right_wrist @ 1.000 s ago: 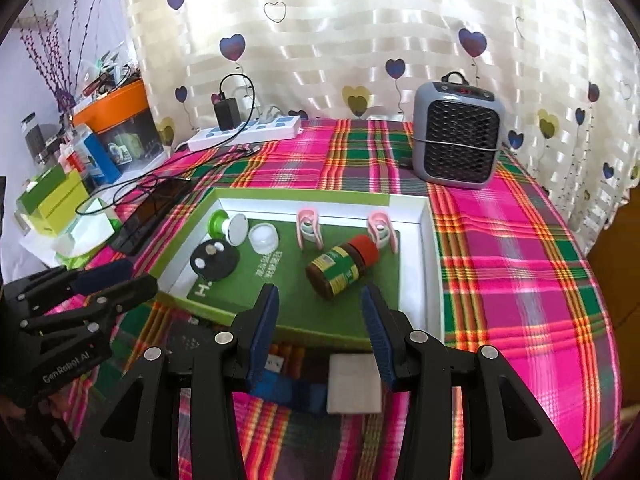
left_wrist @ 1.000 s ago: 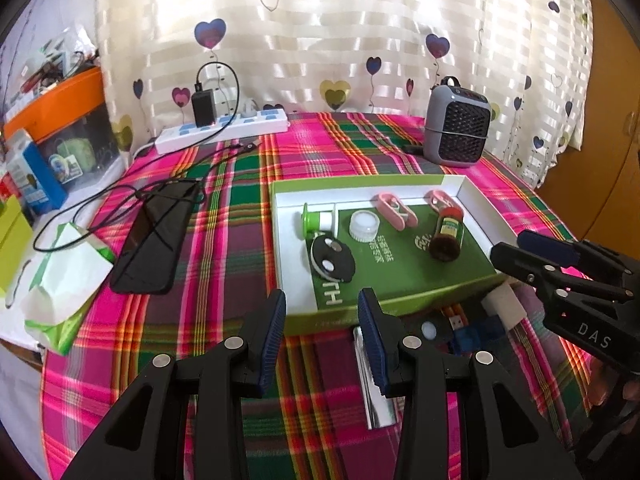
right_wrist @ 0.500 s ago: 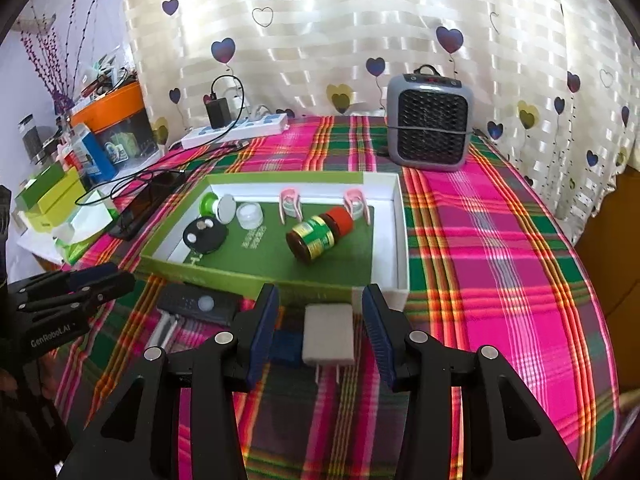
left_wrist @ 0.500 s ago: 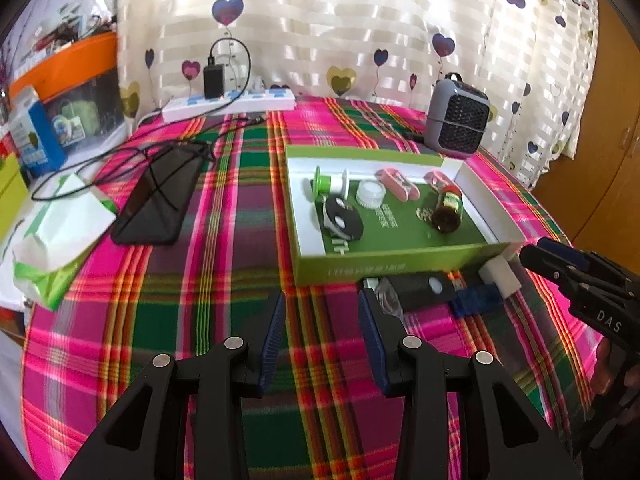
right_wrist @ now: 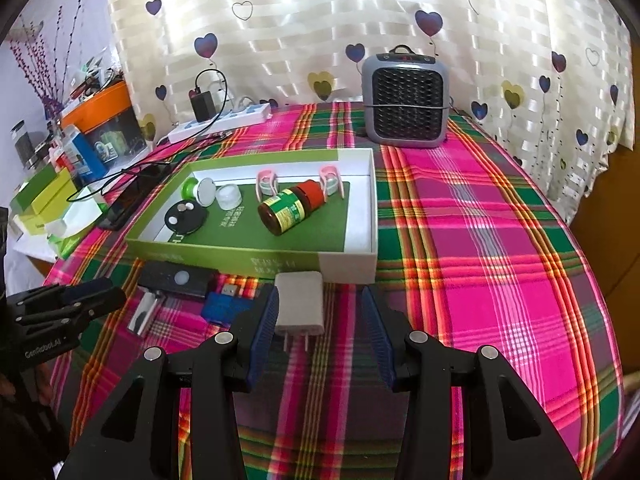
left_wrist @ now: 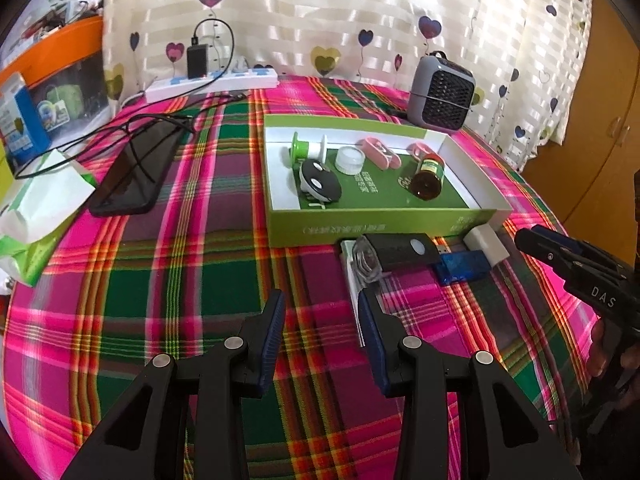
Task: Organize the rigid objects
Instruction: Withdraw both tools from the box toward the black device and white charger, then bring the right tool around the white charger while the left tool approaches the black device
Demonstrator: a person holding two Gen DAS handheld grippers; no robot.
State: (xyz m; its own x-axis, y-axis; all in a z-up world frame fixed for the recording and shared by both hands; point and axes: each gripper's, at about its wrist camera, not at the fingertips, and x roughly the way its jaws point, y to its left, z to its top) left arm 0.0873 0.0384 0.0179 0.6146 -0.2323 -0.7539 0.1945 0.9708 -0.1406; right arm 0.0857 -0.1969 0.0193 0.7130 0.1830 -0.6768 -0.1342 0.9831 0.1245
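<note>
A green box on the plaid table holds a brown bottle, a black disc, a white cap, a green spool and pink clips. In front of it lie a black device, a blue USB stick, a white charger plug and a metal clipper. My left gripper is open and empty, near the clipper. My right gripper is open, just behind the plug.
A grey heater stands at the back. A power strip, cables and a black phone lie left of the box. A tissue pack and storage boxes sit at the left table edge.
Both grippers have pulled back from the box toward the near table edge. The loose items in front of the box now show in full. Both stayed open.
</note>
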